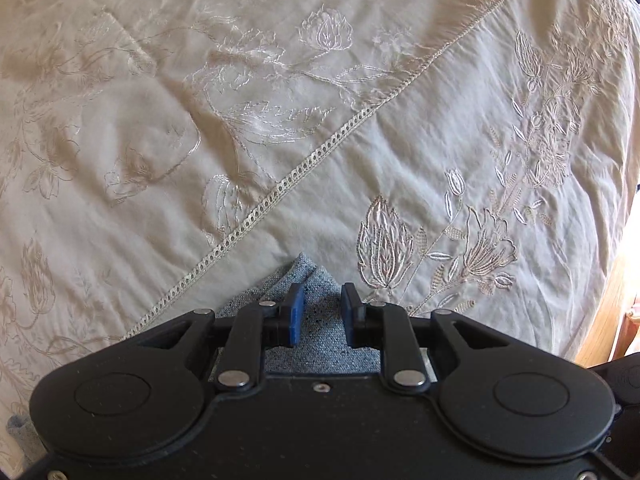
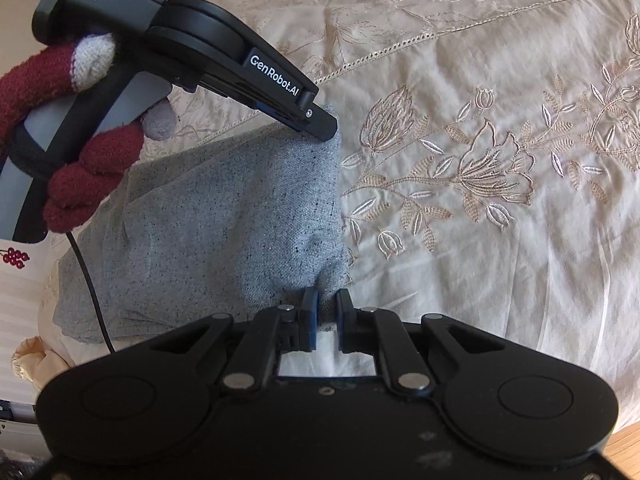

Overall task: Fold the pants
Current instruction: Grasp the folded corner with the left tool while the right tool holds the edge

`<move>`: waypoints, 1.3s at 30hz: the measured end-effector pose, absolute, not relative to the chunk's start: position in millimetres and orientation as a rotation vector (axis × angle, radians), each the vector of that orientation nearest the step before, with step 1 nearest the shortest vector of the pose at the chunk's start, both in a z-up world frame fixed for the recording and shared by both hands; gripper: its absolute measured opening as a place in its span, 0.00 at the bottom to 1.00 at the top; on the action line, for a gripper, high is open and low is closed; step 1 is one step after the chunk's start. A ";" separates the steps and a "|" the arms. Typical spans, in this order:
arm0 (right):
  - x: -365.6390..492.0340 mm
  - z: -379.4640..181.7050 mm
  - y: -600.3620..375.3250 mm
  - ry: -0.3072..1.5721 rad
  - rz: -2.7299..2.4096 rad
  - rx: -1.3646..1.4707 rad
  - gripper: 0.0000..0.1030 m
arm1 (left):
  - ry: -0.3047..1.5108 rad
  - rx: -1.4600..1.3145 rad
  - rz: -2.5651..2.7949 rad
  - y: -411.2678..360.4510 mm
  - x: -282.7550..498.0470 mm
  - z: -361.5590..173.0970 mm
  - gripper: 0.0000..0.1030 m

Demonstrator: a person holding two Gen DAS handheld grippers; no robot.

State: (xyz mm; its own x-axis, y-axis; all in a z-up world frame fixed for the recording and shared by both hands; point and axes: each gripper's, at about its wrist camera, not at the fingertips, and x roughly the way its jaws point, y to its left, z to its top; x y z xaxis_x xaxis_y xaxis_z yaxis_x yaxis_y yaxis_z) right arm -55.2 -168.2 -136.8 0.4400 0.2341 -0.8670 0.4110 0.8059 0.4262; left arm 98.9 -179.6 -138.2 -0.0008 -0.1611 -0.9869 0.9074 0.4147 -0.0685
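Both grippers (image 1: 322,304) (image 2: 327,304) pinch grey pants (image 2: 224,220) over embroidered bedspread (image 2: 480,240).

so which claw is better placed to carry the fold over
Neither alone: left claw and right claw each pinch a corner of the same pants edge, so both should carry it together.

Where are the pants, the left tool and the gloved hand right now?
grey pants (image 2: 224,216): right wrist view, middle of the draped grey cloth.
left tool (image 2: 326,126): right wrist view, tip at the pants' top corner.
gloved hand (image 2: 86,172): right wrist view, maroon knuckles around the handle.
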 end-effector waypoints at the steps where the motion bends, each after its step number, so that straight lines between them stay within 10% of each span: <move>1: -55.3 -137.0 -168.5 1.131 -0.120 0.663 0.10 | 1.304 0.765 -0.986 -180.3 99.6 -139.9 0.27; 4: -58.3 -135.5 -169.1 1.126 -0.118 0.675 0.10 | 1.315 0.765 -1.013 -180.9 99.5 -142.0 0.00; 10: -58.8 -131.8 -172.0 1.121 -0.106 0.679 0.10 | 1.293 0.739 -0.978 -178.6 99.2 -142.1 0.00; 17: -58.4 -128.8 -170.7 1.117 -0.095 0.672 0.10 | 1.240 0.839 -0.973 -191.0 92.4 -142.3 0.40; 24: -59.5 -128.0 -168.5 1.114 -0.097 0.676 0.10 | 1.223 0.950 -1.015 -195.3 80.6 -147.3 0.45; 29: -59.4 -127.9 -168.0 1.109 -0.104 0.680 0.10 | 1.329 0.848 -1.033 -187.0 91.0 -153.6 0.10; 39: -59.3 -146.9 -176.4 1.142 -0.198 0.744 0.10 | 1.333 0.501 -0.839 -164.1 117.3 -146.7 0.09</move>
